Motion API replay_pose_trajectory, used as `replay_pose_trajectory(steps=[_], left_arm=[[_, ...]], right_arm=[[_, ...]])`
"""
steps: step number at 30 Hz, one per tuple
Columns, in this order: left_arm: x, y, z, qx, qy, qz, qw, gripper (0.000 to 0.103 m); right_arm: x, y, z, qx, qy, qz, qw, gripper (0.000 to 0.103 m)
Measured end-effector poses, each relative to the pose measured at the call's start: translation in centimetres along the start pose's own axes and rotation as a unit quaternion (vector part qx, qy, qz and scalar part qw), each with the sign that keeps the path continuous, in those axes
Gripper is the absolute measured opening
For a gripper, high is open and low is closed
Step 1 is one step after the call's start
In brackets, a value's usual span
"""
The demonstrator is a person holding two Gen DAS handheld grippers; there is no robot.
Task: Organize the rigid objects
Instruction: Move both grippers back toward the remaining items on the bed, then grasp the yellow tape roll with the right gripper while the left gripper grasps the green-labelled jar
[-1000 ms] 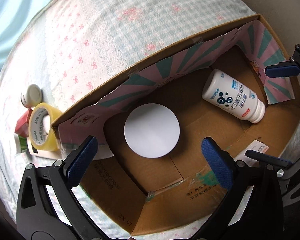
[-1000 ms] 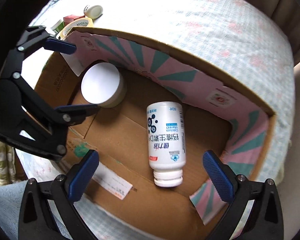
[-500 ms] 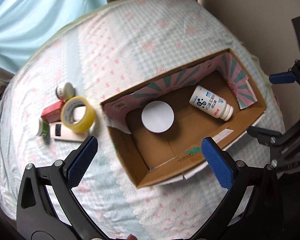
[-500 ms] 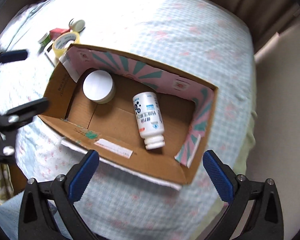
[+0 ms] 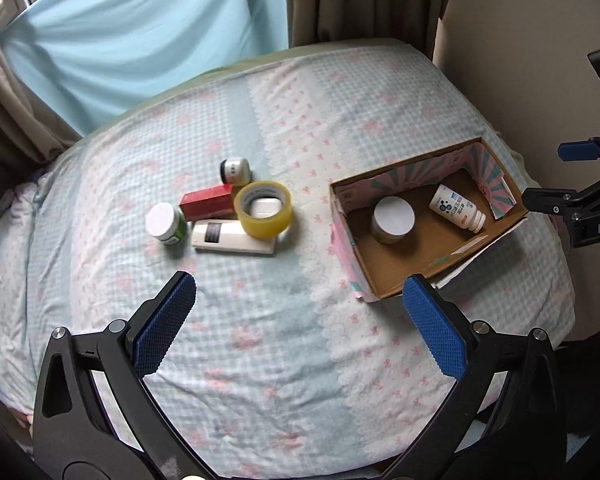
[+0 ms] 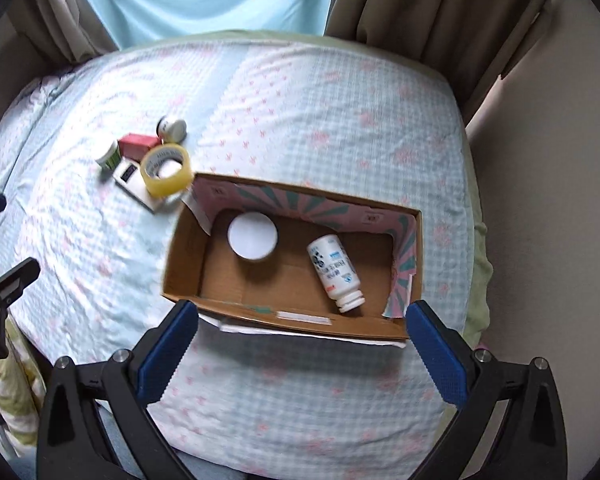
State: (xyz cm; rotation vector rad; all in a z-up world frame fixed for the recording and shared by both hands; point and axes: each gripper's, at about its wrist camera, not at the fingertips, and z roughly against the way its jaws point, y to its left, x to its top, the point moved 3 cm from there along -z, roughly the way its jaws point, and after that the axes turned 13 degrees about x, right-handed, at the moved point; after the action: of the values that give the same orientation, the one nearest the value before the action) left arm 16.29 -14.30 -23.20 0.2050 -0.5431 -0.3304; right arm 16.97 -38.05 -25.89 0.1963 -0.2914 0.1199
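Bed [image 5: 300,360] spread wide below, soft checked sheet. Cardboard box [image 5: 384,280] at right side, holding white-lid jar [image 5: 393,219] upright and white bottle [image 5: 457,208] on side. Cluster left of box, out on sheet: tape roll [image 5: 265,210] resting on white flat case [image 5: 220,237], red box [image 5: 208,207], green jar [image 5: 165,224], small pot [image 5: 235,171]. Left tongs [image 5: 300,320] open, empty, hovering above sheet. Right tongs [image 6: 300,348] open, empty, hovering near box front. Risk: tape roll slides off case when grabbed; soft bedding tips jars.
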Motion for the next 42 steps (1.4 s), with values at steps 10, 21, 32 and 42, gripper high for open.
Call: replay_pose_trajectory(steps=[10,21,32,42], left_arm=[[-2.7,13.8,-0.7,0.01,-0.025,0.013,0.9996,0.103],[-1.8,22.3,-7.0,0.029,-0.019,0.01,0.9993,0.103],[0.3,23.7,-20.2,0.016,0.035,0.037,0.9986,0.103],[0.1,19.5,-34.3,-0.005,0.074,0.047,0.9962,0.103]], right_arm=[[2.4,12.8,0.4,0.039,-0.061,-0.018,0.997,0.103],[7.1,23.4,-4.2,0.052,-0.092,-0.02,0.994,0.103],[10.4,22.1,-16.1,0.02,-0.063,-0.062,0.996,0.103],[11.4,17.9,-27.7,0.024,-0.078,-0.132,0.988,0.103]])
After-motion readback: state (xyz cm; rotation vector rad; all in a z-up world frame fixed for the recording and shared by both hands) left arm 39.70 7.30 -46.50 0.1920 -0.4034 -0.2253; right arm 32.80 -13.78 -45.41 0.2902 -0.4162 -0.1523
